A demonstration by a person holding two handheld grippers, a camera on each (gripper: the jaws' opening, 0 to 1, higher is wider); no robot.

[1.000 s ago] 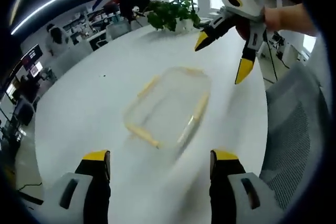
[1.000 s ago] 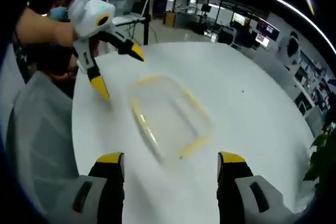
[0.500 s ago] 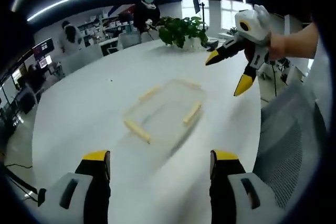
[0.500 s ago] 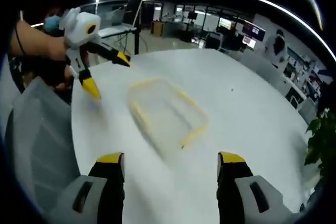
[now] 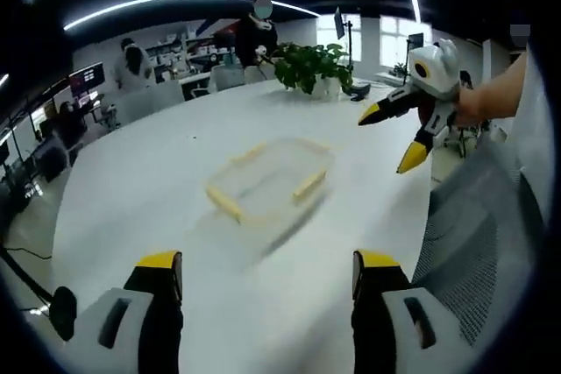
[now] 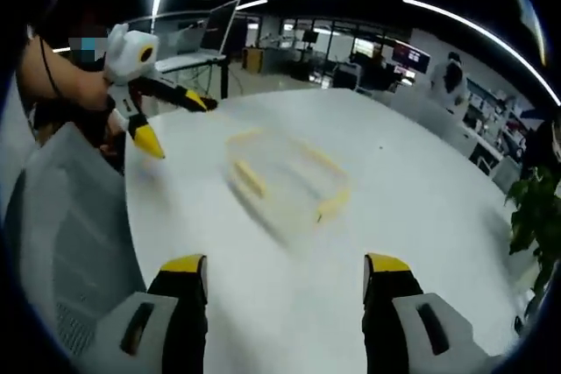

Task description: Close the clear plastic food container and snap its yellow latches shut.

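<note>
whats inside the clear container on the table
Nothing shows inside the clear container: the white table reads straight through its walls in both gripper views. Its yellow latches sit along the rim. The picture is motion-blurred, so something small or transparent inside can't be ruled out.

Motion blur smears the container (image 5: 267,183) — its yellow latches (image 6: 249,178) — open or snapped, unreadable.

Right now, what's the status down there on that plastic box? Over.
Left gripper open, right gripper open, both held above the white table. Clear food container sits untouched between them, yellow latches visible. Nothing in the way.
</note>
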